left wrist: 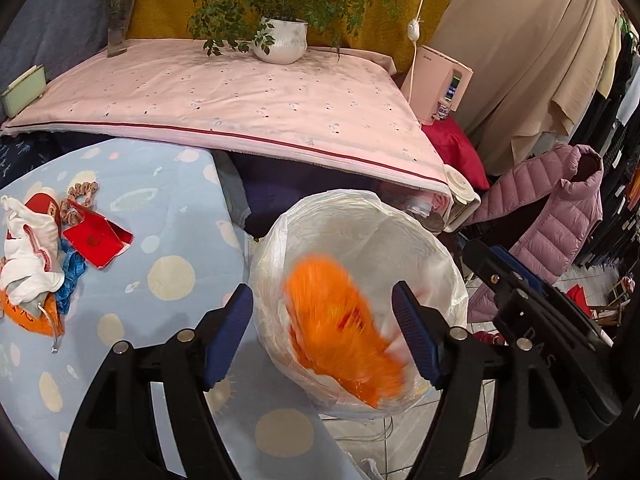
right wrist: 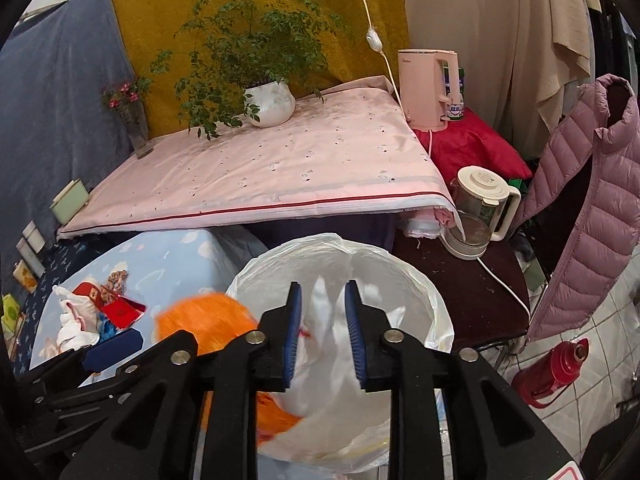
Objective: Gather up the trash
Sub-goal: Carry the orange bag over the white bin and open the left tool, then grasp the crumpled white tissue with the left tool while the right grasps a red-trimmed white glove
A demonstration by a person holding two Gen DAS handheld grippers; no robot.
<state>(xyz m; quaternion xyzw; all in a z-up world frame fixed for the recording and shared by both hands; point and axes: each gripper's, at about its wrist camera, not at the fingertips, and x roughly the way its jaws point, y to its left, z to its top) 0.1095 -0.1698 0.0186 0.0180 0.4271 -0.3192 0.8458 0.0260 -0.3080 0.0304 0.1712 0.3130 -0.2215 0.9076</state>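
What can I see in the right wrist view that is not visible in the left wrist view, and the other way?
Only the right wrist view shows the red thermos on the tiled floor and a white item between the right gripper pads. Only the left wrist view shows the open left gripper head-on. Both show the lined bin, the blurred orange piece, and the trash pile.

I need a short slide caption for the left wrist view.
Open left gripper over lined bin; blurred orange wrapper between its jaws.
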